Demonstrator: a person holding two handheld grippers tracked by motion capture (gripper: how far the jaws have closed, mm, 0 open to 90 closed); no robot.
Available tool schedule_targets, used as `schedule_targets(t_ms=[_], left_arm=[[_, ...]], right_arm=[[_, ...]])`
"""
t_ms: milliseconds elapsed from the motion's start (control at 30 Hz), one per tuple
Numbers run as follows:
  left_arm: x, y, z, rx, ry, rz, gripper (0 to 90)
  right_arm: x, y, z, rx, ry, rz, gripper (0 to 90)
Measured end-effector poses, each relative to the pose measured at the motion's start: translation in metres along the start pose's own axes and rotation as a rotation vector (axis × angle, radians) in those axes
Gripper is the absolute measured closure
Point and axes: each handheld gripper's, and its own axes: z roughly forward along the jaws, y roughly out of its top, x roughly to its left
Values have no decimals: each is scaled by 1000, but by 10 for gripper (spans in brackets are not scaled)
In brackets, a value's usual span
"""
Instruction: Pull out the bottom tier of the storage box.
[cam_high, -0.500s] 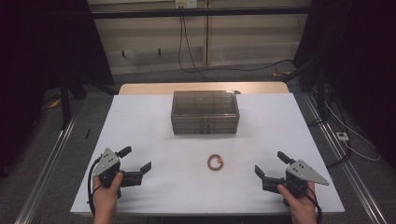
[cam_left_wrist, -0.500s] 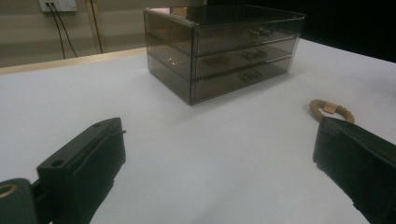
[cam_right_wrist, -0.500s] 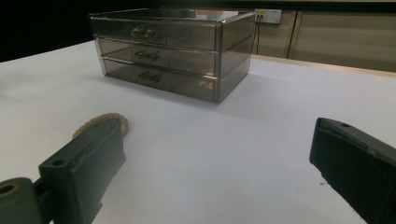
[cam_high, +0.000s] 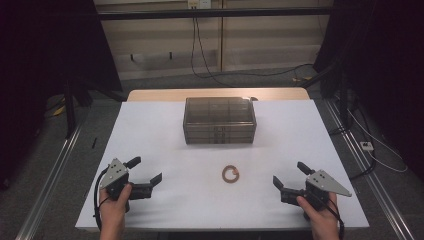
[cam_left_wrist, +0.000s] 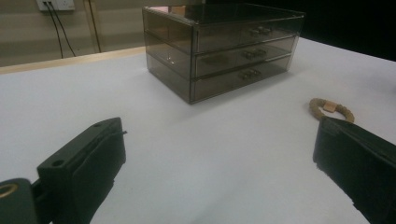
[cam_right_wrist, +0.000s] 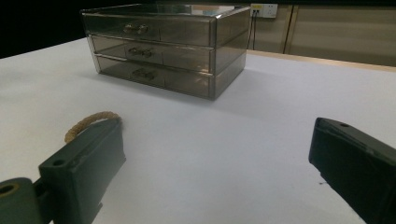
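1. Resting on the worktop (cam_high: 150, 130), a ring (cam_high: 230, 174) lies between both grippers, before the drawer box (cam_high: 219, 120).
2. Left gripper (cam_high: 148, 171): jaws spread, empty.
3. Right gripper (cam_high: 289, 175): jaws spread, empty.

Count: 1 tabletop (cam_high: 150, 135), white. On it 1 smoked see-through drawer box (cam_high: 219, 120) w/ 3 drawer levels stacked; top level looks split into 2 drawers side by side, lower 2 levels each show 1 metal handle at the middle, so approx 4 drawers, can't be sure. 1 braided tan ring/bracelet (cam_high: 230, 174), w/ 1 small tag on it. 2 handheld grippers: 1 left gripper (cam_high: 148, 170), 1 right gripper (cam_high: 288, 174), each w/ 2 black jaws, 1 grey three-cornered plate, 1 cable. 2 hands, 1 per gripper. Back wall: 1 wall socket plate (cam_high: 197, 3) w/ 2 cables hanging down from it.
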Motion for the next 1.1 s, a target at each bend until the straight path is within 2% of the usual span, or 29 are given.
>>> schedule_targets(t_ms=[300, 433, 633, 867, 1000, 1100], left_arm=[[2, 0, -1, 0, -2, -1, 26], [1, 0, 0, 1, -1, -3, 26], [1, 0, 1, 3, -8, 1, 26], [1, -1, 0, 5, -9, 0, 26], [0, -1, 1, 5, -11, 1, 26], [-1, -1, 1, 10, -11, 5, 26]], right_arm=[[0, 0, 0, 4, -3, -2, 28], [0, 0, 1, 3, 10, 14, 28], [2, 3, 4, 13, 20, -3, 26], [2, 9, 11, 9, 26, 0, 23], [4, 15, 18, 20, 46, -21, 23], [7, 18, 25, 26, 70, -13, 25]])
